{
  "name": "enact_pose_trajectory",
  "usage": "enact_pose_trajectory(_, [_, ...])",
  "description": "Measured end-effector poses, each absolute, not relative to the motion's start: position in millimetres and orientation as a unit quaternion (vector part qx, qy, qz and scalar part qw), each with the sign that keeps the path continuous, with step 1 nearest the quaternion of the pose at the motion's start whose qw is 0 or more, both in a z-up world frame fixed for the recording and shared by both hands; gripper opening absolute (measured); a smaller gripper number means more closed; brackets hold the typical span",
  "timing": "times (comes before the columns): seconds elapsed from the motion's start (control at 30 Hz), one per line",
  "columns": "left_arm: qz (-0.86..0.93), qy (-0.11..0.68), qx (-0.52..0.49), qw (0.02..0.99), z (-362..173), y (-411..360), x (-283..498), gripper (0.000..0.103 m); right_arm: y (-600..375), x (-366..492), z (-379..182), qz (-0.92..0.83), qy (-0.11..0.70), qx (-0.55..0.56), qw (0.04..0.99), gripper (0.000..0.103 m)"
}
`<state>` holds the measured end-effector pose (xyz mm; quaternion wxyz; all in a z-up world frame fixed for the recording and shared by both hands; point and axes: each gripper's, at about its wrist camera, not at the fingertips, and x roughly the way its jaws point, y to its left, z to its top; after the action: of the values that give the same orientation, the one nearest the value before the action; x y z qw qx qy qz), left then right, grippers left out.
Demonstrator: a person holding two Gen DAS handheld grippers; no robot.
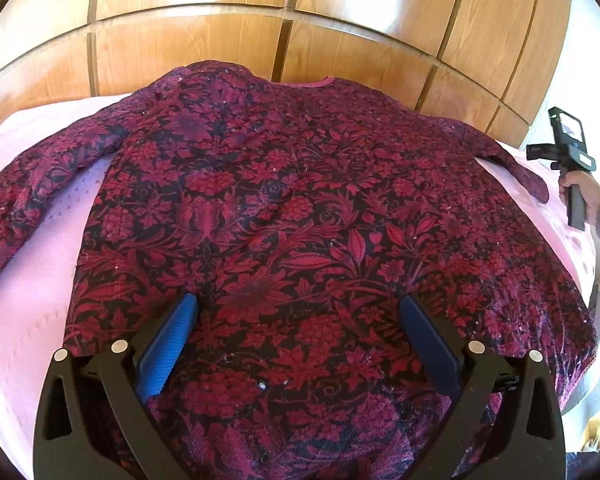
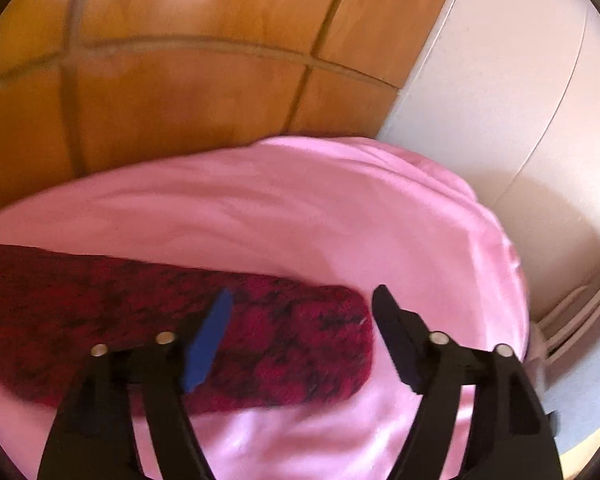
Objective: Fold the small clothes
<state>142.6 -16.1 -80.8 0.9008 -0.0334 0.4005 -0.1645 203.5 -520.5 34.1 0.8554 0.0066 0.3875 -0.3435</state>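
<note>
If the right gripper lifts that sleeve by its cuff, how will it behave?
Probably floppy: the sleeve lies limp and flat on the pink sheet, so it should droop from the open right gripper. Its knit looks fuzzy, so likely grippy, not slippery. It joins the sweater, so a high lift may drag the body.

Top spread on the bed, panelling behind.

The top lies flat on the bed, collar towards the wooden panelling, sleeves out to either side. The left claw hangs over its near hem; the right claw (jaws apart) hangs over the right sleeve's cuff.
</note>
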Motion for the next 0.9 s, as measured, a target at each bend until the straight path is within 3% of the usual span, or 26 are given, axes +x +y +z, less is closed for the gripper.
enact_pose_trajectory(0.17, [-0.165, 0.402, -0.035, 0.9, -79.8, -15.6, 142.3, 0.099, -463.5, 163.8, 49.6, -0.218, 0.364, 0.052, 0.904, 0.077])
enact_pose_trajectory(0.27, [-0.166, 0.418, -0.04, 0.892, -73.5, -13.2, 144.2, 0.099, -419.7, 142.8, 45.1, -0.092, 0.39, 0.095, 0.911, 0.077])
enact_pose_trajectory(0.57, [-0.118, 0.391, -0.196, 0.892, -31.5, 76.1, 113.3, 0.098, -324.3, 84.9, -3.2, 0.097, 0.483, 0.146, 0.858, 0.067])
enact_pose_trajectory(0.77, [-0.154, 0.447, -0.278, 0.836, -64.8, 110.2, 96.0, 0.074, -316.7, 46.4, -14.0, 0.119, 0.495, 0.167, 0.844, 0.062])
enact_pose_trajectory(0.83, [-0.167, 0.456, -0.287, 0.826, -73.4, 107.0, 89.0, 0.067, -316.6, 38.6, -15.3, 0.125, 0.503, 0.16, 0.84, 0.053])
enact_pose_trajectory(0.9, [-0.159, 0.451, -0.283, 0.831, -77.3, 100.3, 80.2, 0.05, -312.6, 29.2, -16.3, 0.126, 0.507, 0.142, 0.84, 0.032])
